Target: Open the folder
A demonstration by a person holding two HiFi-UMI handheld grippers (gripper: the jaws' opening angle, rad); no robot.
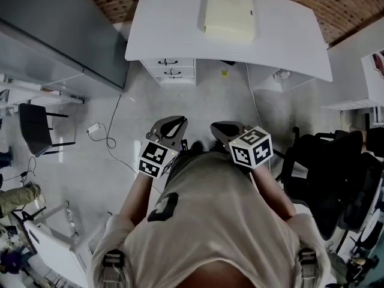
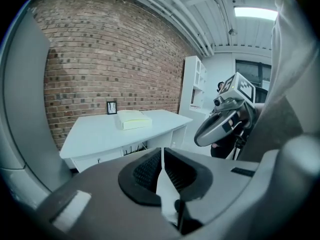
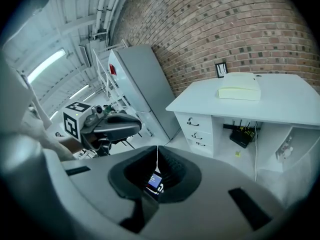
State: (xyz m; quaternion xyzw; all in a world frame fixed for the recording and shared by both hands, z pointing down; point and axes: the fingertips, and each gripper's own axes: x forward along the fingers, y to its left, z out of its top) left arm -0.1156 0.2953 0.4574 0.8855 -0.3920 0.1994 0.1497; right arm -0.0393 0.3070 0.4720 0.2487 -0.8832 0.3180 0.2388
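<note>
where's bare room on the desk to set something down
The white desk is mostly bare: left of the folder, the strip between it and the front edge, and the right end. Tight only at the back, by the small frame.

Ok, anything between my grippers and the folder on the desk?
Nothing visible. The desk in front of the folder is bare, and only open floor lies between it and the shut left gripper and right gripper.

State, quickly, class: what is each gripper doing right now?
Left gripper: closed, holding nothing.
Right gripper: closed, holding nothing.
</note>
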